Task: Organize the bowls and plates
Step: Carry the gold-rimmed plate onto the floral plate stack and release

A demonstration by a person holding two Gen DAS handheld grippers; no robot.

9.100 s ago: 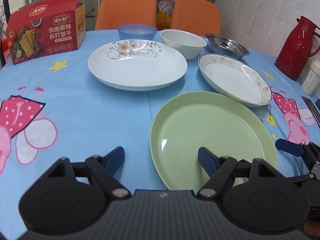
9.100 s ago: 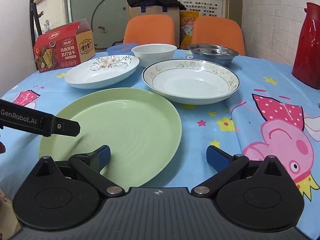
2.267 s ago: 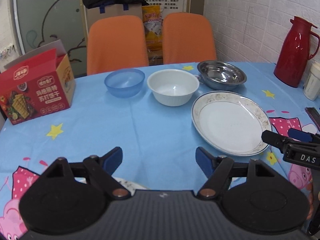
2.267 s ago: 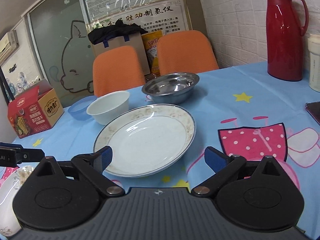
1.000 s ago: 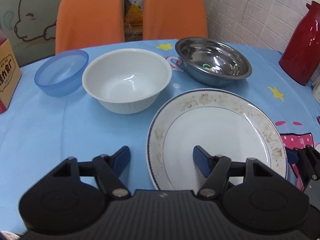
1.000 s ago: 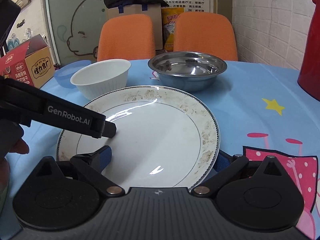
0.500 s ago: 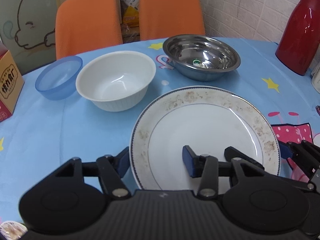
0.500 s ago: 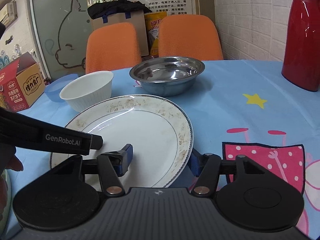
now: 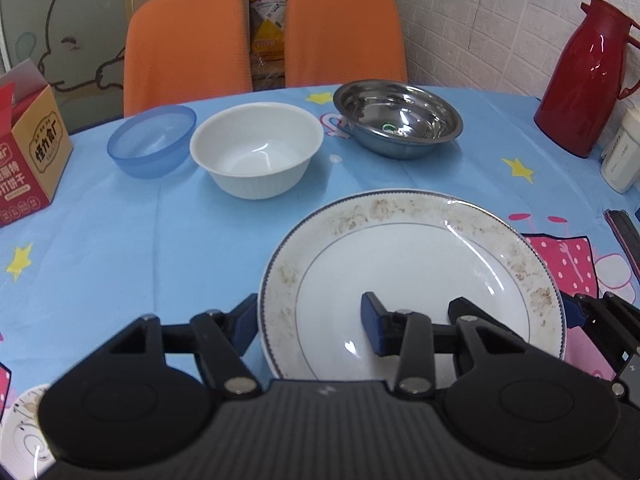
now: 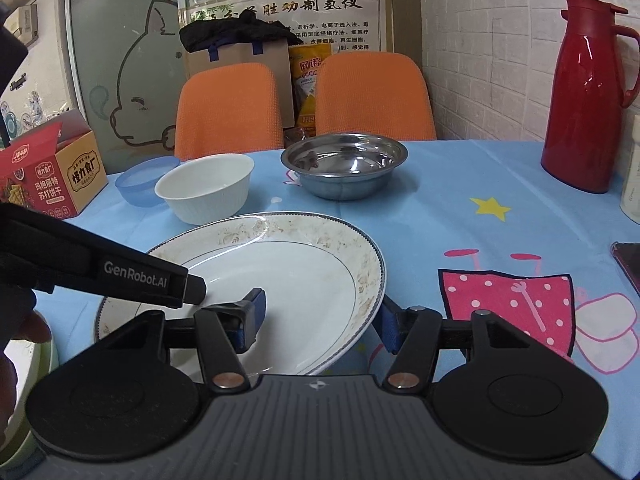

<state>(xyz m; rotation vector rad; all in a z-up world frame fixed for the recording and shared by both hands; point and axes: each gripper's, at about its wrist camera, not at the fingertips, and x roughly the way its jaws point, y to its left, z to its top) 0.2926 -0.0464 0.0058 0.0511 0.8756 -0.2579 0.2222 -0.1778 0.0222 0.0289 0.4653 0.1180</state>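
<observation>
Landmark for all positions: the gold-rimmed plate (image 9: 412,276), which sits on the blue tablecloth (image 9: 120,240) nearer the cameras than the three bowls.

Left gripper (image 9: 308,322): straddles the plate's near-left rim, one pad outside the edge and one pad over the well. Jaws part-closed around the rim; I cannot tell whether the pads are pressing on it yet.

Right gripper (image 10: 320,316): same arrangement on the plate's near-right rim, one pad inside the well and one under or outside the edge. In the right wrist view that side of the plate looks tilted up off the cloth (fisheye may exaggerate this), so I judge this side is gripped or nearly so.

Beyond the plate: white bowl (image 9: 256,150) to the far left, blue bowl (image 9: 152,140) just left of that, steel bowl (image 9: 398,120) straight behind. Well to the near left of the plate, the edge of a floral plate (image 9: 20,432) shows, with a green rim (image 10: 40,356) beside it; probably the stack this plate should join.

Judgement on the step in hand, a two-handed lift:
- Close both jaws fully before raising; glazed rim is slick.
- Raise both sides together and keep the plate level.
- Clear the white bowl when swinging left.
- Lower centred onto the stack, then release both sides together.
</observation>
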